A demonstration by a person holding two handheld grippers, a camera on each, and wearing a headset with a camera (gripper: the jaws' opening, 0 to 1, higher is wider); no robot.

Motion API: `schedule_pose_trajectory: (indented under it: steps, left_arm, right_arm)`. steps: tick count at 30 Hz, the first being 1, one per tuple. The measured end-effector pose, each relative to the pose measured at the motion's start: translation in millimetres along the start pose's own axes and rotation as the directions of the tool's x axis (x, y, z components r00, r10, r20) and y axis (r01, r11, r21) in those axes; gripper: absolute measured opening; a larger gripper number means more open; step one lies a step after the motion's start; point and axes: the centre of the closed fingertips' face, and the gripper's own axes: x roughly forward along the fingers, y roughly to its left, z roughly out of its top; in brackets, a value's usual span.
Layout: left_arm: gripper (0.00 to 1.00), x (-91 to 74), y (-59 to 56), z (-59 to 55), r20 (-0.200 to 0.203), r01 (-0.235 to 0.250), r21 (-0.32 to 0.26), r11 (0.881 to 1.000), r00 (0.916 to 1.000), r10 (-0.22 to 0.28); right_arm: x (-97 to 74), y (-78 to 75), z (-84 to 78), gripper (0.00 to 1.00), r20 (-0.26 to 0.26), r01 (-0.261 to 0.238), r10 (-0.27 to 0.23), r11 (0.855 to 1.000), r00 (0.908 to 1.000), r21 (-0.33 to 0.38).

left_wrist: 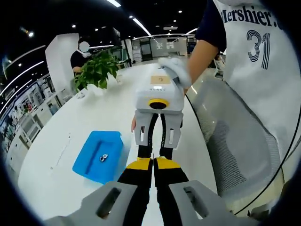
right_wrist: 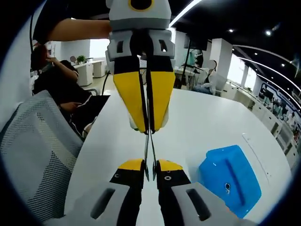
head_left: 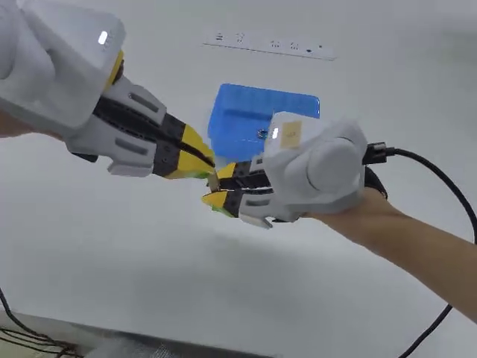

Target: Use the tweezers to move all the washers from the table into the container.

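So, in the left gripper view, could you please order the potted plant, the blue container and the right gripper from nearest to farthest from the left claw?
1. right gripper, straight ahead, its claw meeting the left gripper.
2. blue container, on the table, left in the view.
3. potted plant, far back, left.

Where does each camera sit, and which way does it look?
Head view: from the head, down onto left gripper and right gripper; forearm shows.
Left gripper view: rides the left gripper, faces the right one; own jaws below.
Right gripper view: rides the right gripper, faces the left one and tweezers; own jaws below.
All share the blue container.
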Motion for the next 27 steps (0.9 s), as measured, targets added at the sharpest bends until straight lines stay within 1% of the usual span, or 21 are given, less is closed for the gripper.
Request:
schedule_pose_trajectory:
  steps: [3,5,10,15,18,23,27]
  left_arm:
    - [0.05,0.3,0.6,-5.6,0.005,-0.009,-0.019,1.0,0.9999,0.009]
    - [0.05,0.6,2.5,-9.4,0.005,-0.015,-0.026,1.0,0.9999,0.015]
    - [0.06,0.0,12.6,-14.9,0.008,-0.027,-0.037,0.999,0.9996,0.027]
    - [0.06,2.5,20.9,-16.0,0.017,-0.04,-0.04,0.998,0.999,0.04]
    - [0.06,5.2,23.8,-17.7,0.017,-0.038,-0.042,0.998,0.9991,0.039]
    - [0.06,10.4,25.6,-17.5,0.018,-0.033,-0.037,0.999,0.9993,0.033]
    - [0.06,12.5,28.2,-17.7,0.018,-0.027,-0.038,0.999,0.9994,0.028]
  right_arm:
    - [6.3,0.4,-4.7,0.12,-0.003,-0.009,0.009,1.0,1.0,0.03]
    - [9.1,-1.1,-6.1,0.12,-0.004,-0.008,0.008,0.999,1.0,0.034]
    - [15.6,-10.4,-6.7,0.12,0.003,-0.006,0.006,0.998,1.0,0.063]
    - [17.3,-18.5,-7.3,0.12,0.004,0.009,-0.009,0.998,1.0,0.065]
    - [16.7,-21.1,-11.0,0.12,-0.003,0.015,-0.015,0.998,0.9999,0.06]
    - [14.1,-25.4,-16.5,0.12,-0.006,0.029,-0.029,0.997,0.9996,0.07]
    - [13.6,-27.9,-17.9,0.12,0.002,0.036,-0.036,0.995,0.9993,0.089]
